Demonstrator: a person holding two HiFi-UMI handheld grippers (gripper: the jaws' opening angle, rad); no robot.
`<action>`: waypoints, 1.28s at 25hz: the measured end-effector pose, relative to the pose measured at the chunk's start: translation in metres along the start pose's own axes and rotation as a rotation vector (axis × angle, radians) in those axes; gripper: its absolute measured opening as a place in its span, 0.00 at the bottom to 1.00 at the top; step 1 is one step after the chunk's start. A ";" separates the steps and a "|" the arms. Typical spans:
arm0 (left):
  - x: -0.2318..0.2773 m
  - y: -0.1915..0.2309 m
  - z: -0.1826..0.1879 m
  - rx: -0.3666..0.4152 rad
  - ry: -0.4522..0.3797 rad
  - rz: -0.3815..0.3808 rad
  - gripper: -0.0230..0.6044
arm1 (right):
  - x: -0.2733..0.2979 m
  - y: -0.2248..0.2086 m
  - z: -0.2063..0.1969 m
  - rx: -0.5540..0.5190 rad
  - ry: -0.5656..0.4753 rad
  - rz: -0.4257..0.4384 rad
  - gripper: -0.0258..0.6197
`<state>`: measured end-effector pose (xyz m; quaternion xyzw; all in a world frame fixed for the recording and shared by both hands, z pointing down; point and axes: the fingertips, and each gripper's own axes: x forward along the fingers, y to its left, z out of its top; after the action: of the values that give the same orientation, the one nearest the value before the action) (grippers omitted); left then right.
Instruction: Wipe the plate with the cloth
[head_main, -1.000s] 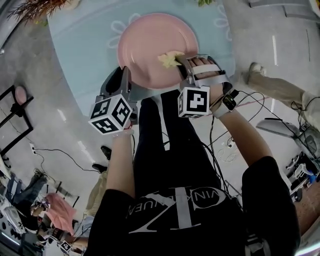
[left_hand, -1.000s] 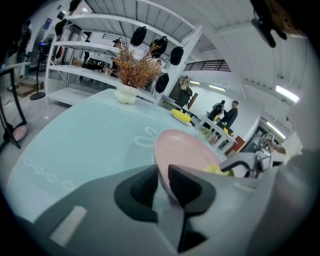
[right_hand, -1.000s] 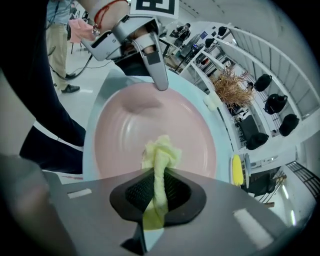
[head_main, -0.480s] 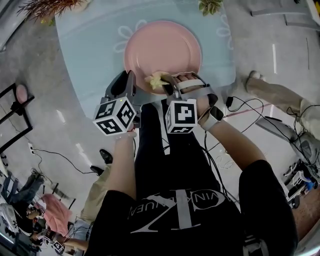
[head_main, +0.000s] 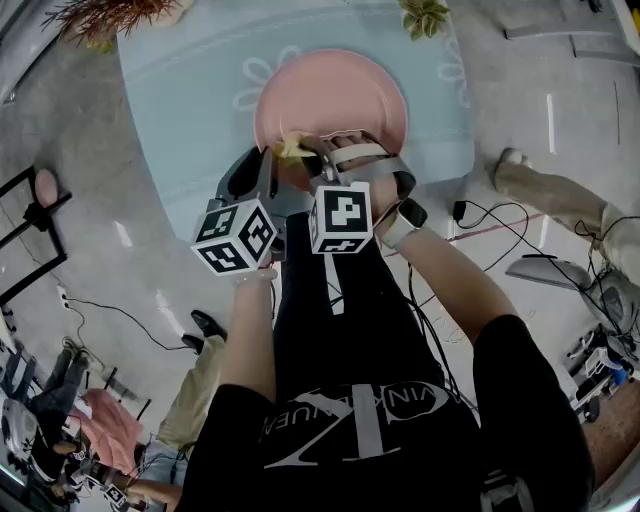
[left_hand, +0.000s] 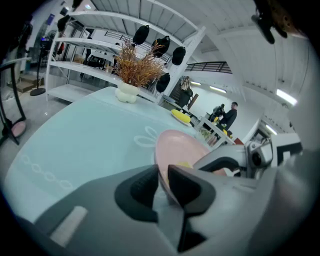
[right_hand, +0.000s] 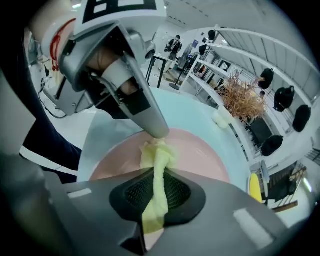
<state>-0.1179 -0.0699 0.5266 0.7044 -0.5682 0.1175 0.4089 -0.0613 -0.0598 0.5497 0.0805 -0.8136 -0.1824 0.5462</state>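
Your left gripper (left_hand: 162, 176) is clamped on the near rim of the plate (head_main: 335, 95) and your right gripper (right_hand: 158, 189) pinches the cloth (right_hand: 158, 156) against the plate's near left edge, so wiping appears under way, with the plate's far half seemingly yet to be covered.

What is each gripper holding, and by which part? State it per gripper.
Left gripper: the plate, pinched by its near rim. Right gripper: the cloth, clamped along its middle, with its bunched end on the plate.

1 plate (head_main: 340, 95), 1 cloth (head_main: 292, 149), 1 table (head_main: 190, 90), 2 grippers (left_hand: 162, 176) (right_hand: 157, 187)
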 end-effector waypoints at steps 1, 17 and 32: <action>0.000 0.000 0.000 0.000 -0.001 0.001 0.04 | 0.003 -0.006 0.003 -0.030 0.001 -0.021 0.10; -0.001 0.000 0.001 0.007 -0.009 0.001 0.04 | 0.030 -0.096 -0.021 0.005 0.070 -0.181 0.10; 0.001 -0.001 -0.002 0.002 -0.010 0.006 0.04 | -0.010 -0.069 -0.107 0.073 0.195 -0.211 0.09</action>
<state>-0.1166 -0.0691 0.5278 0.7037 -0.5722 0.1161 0.4050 0.0359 -0.1418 0.5503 0.2025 -0.7498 -0.2005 0.5972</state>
